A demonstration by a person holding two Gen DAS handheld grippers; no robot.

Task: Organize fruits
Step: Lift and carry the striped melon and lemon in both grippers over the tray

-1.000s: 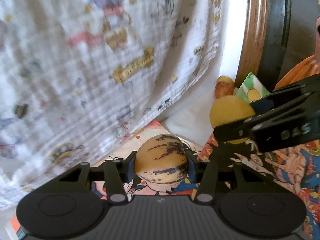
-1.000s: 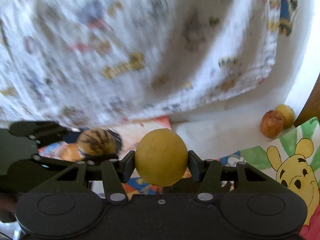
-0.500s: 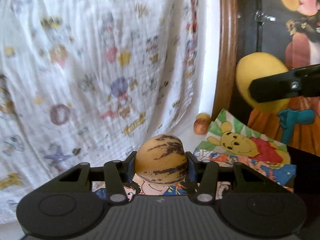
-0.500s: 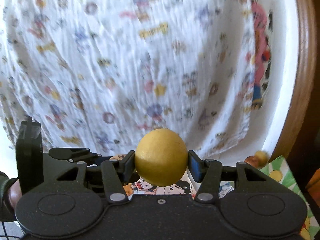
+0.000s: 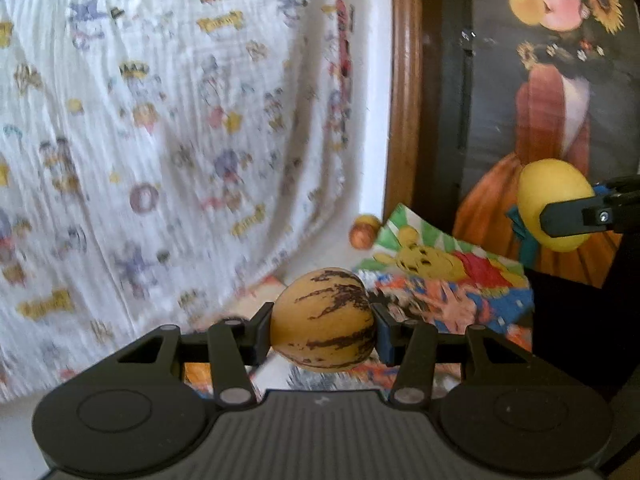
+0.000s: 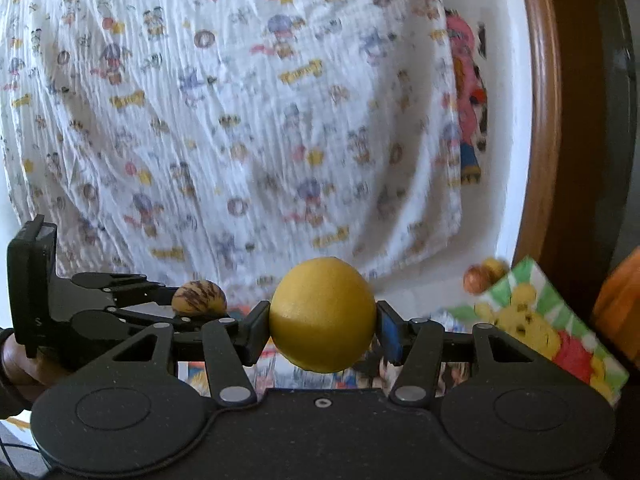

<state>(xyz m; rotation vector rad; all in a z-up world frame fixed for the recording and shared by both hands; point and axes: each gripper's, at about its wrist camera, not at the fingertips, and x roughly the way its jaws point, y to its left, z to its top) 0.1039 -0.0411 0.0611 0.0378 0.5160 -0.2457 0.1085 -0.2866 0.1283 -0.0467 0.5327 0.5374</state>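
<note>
- Left gripper [image 5: 323,326]: fingers pinch a yellow fruit with purple stripes [image 5: 323,319], held up in the air above the cartoon-print sheets [image 5: 452,280].
- Right gripper [image 6: 322,330]: fingers pinch a plain yellow fruit [image 6: 322,314], also held aloft.
- Two small fruits [image 5: 364,230]: on the white surface beside the wooden frame [image 5: 404,100], touching each other.
- Printed white cloth [image 6: 224,112]: hanging behind.
- Containers: none in view.

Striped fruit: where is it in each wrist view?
Left wrist: striped fruit at bottom centre, clamped in the left gripper.
Right wrist: the same fruit at lower left, small, beside the yellow fruit.
Shared landmark: the Pooh picture, right of centre in both.
</note>
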